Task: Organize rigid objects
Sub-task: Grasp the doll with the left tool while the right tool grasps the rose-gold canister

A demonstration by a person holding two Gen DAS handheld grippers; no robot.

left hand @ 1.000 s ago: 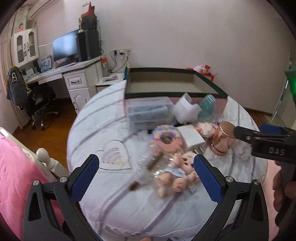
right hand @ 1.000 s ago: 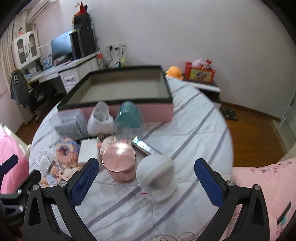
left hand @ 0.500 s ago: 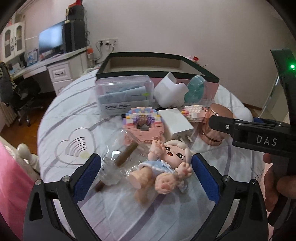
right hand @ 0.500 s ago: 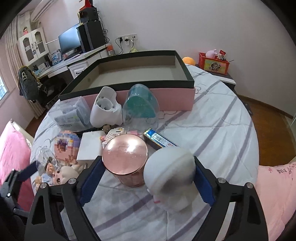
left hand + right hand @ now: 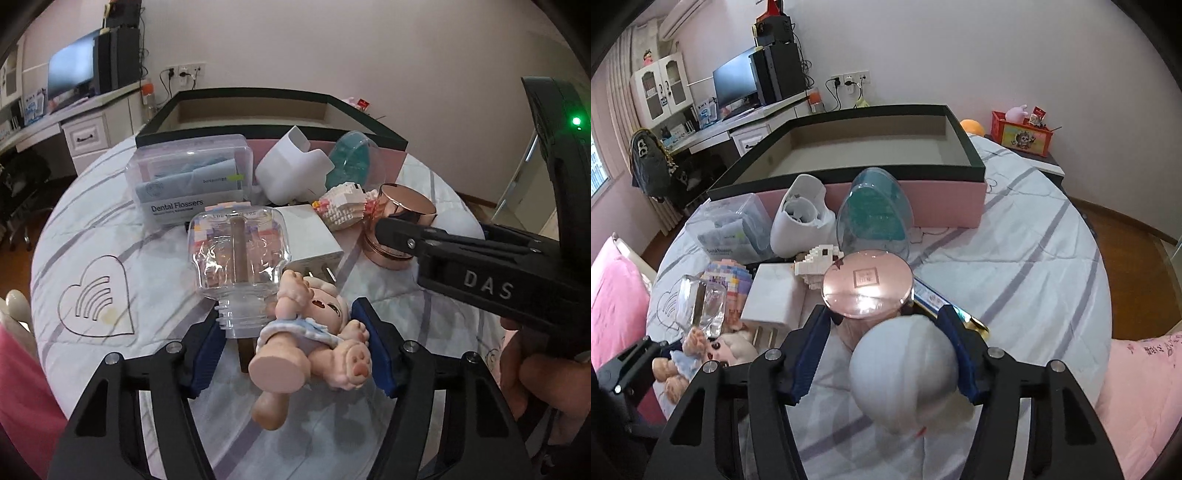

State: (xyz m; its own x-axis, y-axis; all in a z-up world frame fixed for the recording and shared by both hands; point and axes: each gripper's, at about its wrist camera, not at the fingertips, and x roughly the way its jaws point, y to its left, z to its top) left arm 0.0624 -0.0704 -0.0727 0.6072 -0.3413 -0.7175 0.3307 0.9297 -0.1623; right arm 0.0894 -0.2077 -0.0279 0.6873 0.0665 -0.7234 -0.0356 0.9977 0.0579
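Over on the left side of the bed, the left gripper (image 5: 293, 341) is being closed around two things at once: the clear bottle (image 5: 238, 258) and the little doll (image 5: 314, 332). Jaws have just been closing, and the bottle's threaded neck is sitting right at the left pad while the doll's foot is up against the right one. Whether they're actually being squeezed yet can't be told for sure. The bottle's long axis is running near to far, neck toward the gripper and base pointing away toward the dental flosser box (image 5: 192, 181). The doll is lying crosswise, head toward the far side, legs sticking out near and right.

Moving right, the right gripper (image 5: 886, 350) is being closed around the white round figure (image 5: 905, 373), jaws also just closing, right pad touching its side and the left pad looking a bit apart. The rose-gold tin (image 5: 868, 284) is sitting just beyond it, touching or nearly so.

Further back, the empty pink box (image 5: 908, 206) is waiting, straight ahead of both hands, so the lift is probably being aimed far and up.
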